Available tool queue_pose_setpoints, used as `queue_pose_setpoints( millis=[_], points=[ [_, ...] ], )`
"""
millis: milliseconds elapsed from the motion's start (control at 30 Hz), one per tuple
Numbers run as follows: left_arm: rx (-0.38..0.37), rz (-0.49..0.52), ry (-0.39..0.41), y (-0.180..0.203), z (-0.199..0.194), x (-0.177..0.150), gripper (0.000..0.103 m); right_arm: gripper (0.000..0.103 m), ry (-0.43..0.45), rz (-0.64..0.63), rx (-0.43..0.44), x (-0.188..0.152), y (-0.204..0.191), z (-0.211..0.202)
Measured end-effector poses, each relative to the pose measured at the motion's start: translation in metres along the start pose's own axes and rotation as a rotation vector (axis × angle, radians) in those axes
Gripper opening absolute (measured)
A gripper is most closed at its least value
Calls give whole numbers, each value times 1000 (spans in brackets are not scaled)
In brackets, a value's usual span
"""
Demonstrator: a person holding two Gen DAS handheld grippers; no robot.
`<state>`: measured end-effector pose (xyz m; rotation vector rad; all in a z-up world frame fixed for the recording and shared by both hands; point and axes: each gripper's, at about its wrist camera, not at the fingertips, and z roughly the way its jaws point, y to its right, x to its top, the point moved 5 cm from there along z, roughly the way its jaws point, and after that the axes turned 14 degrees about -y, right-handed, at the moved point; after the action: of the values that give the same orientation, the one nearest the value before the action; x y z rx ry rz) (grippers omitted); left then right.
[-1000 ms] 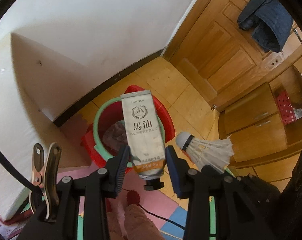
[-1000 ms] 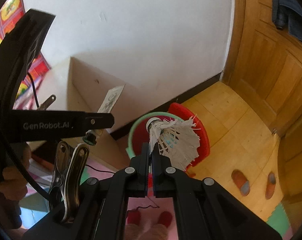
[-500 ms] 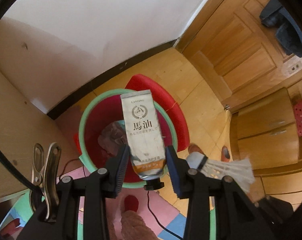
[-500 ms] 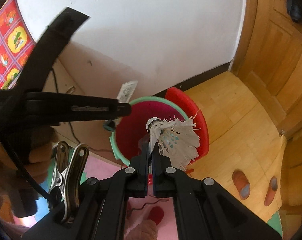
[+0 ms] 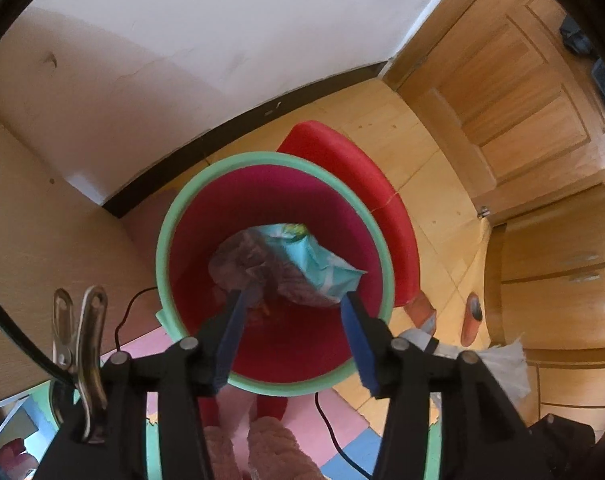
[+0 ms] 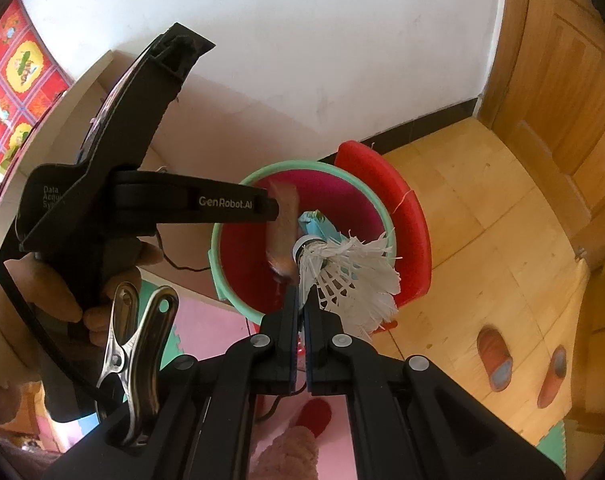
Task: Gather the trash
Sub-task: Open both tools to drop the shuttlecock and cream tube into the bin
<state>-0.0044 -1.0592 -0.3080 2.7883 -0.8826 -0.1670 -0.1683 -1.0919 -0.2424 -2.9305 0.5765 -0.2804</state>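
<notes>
Now the left gripper [image 5: 290,304] opens empty above the bin [image 5: 170,248]; the right gripper [image 6: 300,300], clamping the shuttlecock [image 6: 350,276], should release next.

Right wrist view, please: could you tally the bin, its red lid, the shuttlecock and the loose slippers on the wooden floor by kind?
Bin: 1
Red lid: 1
Shuttlecock: 1
Loose slippers: 2
Total: 5
</notes>
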Motion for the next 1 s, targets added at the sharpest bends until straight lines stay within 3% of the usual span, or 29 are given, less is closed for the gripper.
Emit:
queue_pose_setpoints(
  millis=[600, 733, 1000],
  points=[
    [64, -83, 0, -25, -15, -13, 52, 4, -43, -94, 33, 23, 4, 27],
    [57, -91, 4, -27, -17, -14, 52, 23, -43, -85, 45, 29, 7, 29],
    [50, -70, 20, -20, -24, -16, 52, 29, -15, -102, 50, 29, 7, 20]
  ],
)
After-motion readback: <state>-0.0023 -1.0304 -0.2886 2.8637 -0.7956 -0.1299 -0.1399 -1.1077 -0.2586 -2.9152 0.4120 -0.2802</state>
